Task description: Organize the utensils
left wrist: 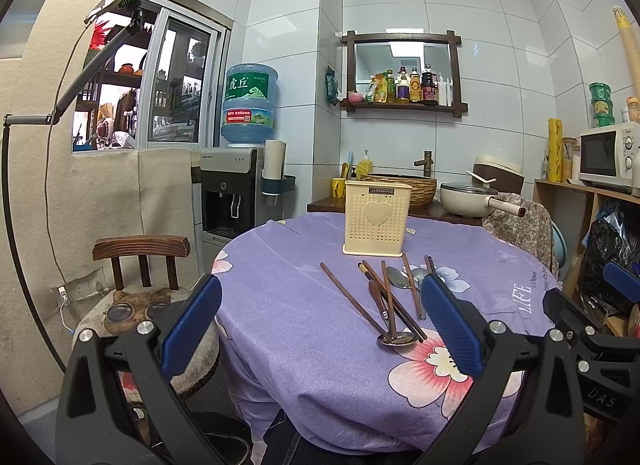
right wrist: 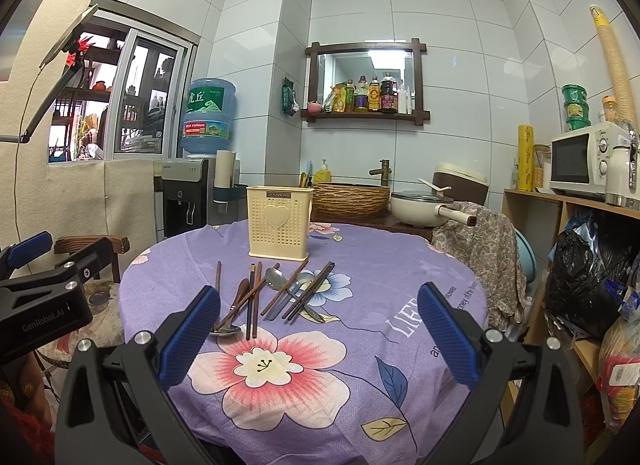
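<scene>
A cream perforated utensil holder [left wrist: 377,218] with a heart on its front stands upright at the far side of the round table; it also shows in the right wrist view [right wrist: 279,222]. In front of it lies a loose pile of brown chopsticks [left wrist: 374,301] and metal spoons [left wrist: 397,339], seen too in the right wrist view as chopsticks [right wrist: 253,299] and spoons [right wrist: 276,279]. My left gripper [left wrist: 320,325] is open and empty, near the table's front left edge. My right gripper [right wrist: 318,331] is open and empty, above the table's near side.
The table wears a purple flowered cloth [right wrist: 320,345]. A wooden chair [left wrist: 140,265] stands left of it. Behind are a water dispenser [left wrist: 232,193], a woven basin [right wrist: 350,193], a pot [right wrist: 420,207], a draped chair [right wrist: 480,245] and a shelf with a microwave [right wrist: 580,165].
</scene>
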